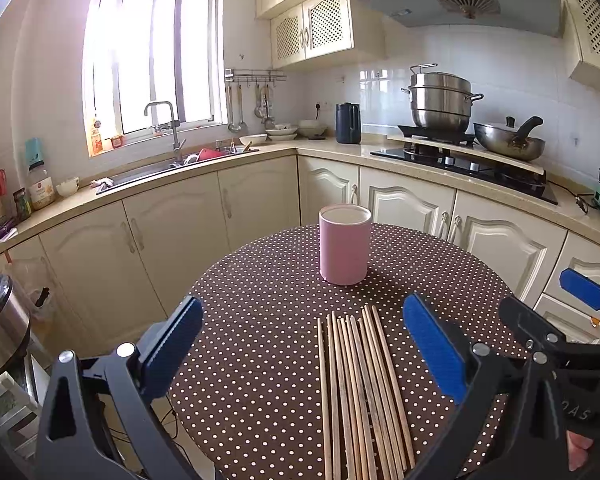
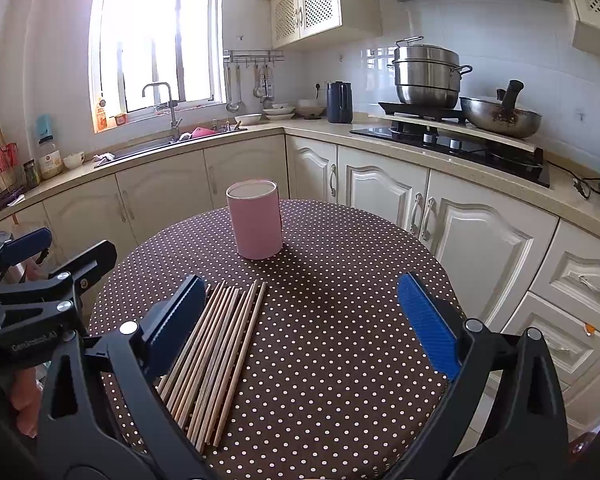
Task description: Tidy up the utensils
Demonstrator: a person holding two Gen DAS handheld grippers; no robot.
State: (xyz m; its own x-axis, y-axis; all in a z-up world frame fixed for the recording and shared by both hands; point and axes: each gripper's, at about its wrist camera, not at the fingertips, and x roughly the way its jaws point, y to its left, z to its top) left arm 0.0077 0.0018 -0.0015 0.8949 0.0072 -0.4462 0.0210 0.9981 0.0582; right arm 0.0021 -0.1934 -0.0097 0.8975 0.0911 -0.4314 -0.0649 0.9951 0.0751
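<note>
Hovering above the near edge of the polka-dot tabletop (image 1: 260, 360), my left claw (image 1: 300, 352) and right claw (image 2: 300, 328) both gape wide, gripping nothing. Between my left claw's blue pads lies a bundle of wooden chopsticks (image 1: 360, 392), side by side on the cloth; from my right claw they sit by its left pad. Farther back, apart from them, stands an upright pink cylinder holder (image 1: 345, 250).
</note>
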